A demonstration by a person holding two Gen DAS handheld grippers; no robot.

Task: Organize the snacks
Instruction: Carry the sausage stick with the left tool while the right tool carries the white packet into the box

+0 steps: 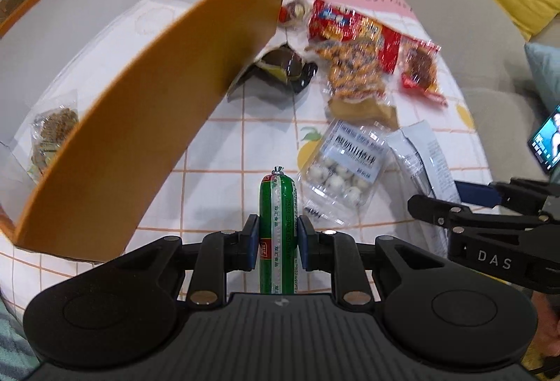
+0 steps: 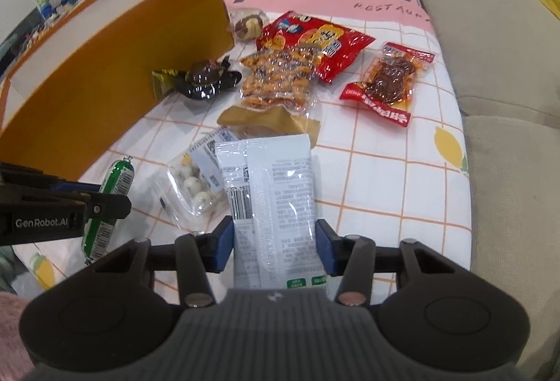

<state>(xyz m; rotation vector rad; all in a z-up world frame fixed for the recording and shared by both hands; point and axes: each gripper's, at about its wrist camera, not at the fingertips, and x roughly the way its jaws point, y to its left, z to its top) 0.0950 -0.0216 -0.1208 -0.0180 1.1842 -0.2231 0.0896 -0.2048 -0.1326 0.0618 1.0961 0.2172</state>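
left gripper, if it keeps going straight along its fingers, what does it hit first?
Likely nothing soon: ahead of the left gripper, shut on the green sausage stick, lies bare checked tablecloth; the orange cardboard box wall sits just left. Depth unclear.

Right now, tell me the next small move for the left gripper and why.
Probably lift the green sausage up and left over the orange box wall. The left gripper is already shut on it, the box stands just to its left, and one wrapped snack already lies inside.
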